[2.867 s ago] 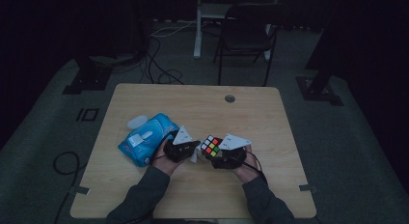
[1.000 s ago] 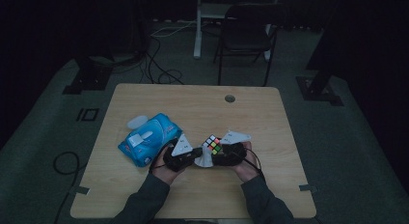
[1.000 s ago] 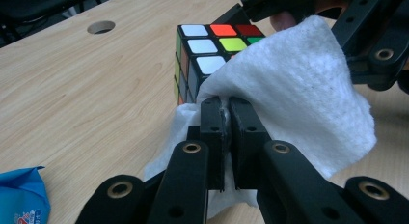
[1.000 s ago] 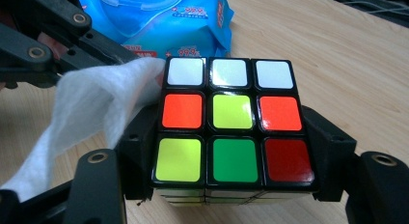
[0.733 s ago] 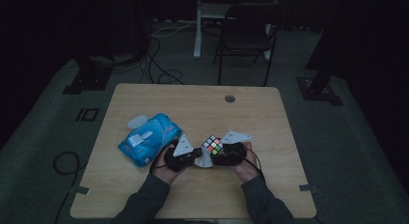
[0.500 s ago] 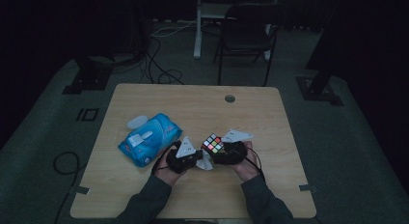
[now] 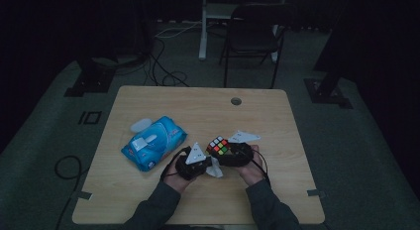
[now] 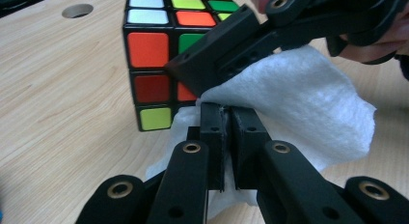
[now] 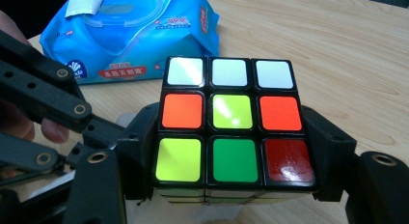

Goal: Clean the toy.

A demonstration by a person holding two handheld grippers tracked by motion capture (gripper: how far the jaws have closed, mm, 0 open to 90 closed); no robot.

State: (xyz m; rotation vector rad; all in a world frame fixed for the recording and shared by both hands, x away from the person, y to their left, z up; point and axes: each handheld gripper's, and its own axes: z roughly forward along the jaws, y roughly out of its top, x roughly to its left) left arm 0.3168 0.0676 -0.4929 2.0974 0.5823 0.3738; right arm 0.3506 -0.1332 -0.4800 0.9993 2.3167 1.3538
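A colourful puzzle cube is held tight between the two jaws of the right tool, just above the wooden counter. It is gripped on both sides. A white wipe is pinched by the left tool, whose jaws are almost fully closed on it. The wipe is pressed against the lower side of the cube, right beside the right tool's jaw. A blue pack of wipes is seen lying on the counter to the left, near the left tool.
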